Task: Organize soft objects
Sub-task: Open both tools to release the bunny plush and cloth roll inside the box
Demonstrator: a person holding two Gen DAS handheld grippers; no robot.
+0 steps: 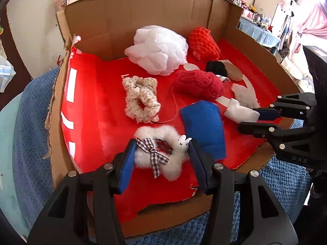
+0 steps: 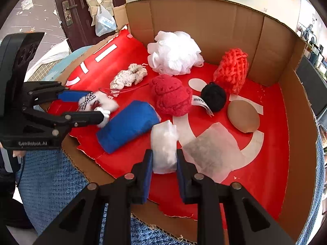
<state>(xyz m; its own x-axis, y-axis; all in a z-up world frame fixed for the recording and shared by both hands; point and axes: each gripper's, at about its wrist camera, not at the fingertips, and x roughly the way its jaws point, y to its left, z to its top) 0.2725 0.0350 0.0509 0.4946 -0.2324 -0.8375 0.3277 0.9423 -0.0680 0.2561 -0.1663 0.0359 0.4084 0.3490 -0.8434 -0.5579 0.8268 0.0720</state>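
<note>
Working inside the cardboard box (image 1: 143, 16), you have the whole pile spread over its red liner (image 1: 98, 106), so start from what sits farthest and largest. At the back lies the white mesh puff (image 1: 157, 51), with the orange-red knit piece (image 1: 203, 42) beside it toward your right. Nearer the middle are the red fuzzy ball (image 1: 199, 83), the small black yarn ball (image 1: 216, 67) just behind it, and the cream crocheted scrunchie (image 1: 141, 100) on your left side. The blue pouch (image 1: 204, 126) lies between your two grippers, its long axis running from you toward the back of the box.

Your left gripper (image 1: 161, 159) straddles the white furry scrunchie (image 1: 159, 155) with the checked bow; its jaws stand fairly wide, one pad at each end of the loop, and the pictures suggest contact but not a firm squeeze. The scrunchie's long axis runs across the jaws, so closing would fold it end to end.

Your right gripper (image 2: 164, 163) is narrowed onto the white stuffing packet (image 2: 164, 147), which stands between the pads with its length pointing away from you, toward the red ball. A flat translucent sachet (image 2: 214, 155) lies just to its right.

Judging from this, each hand already has its own item, and the blue pouch is about equally near both.
</note>
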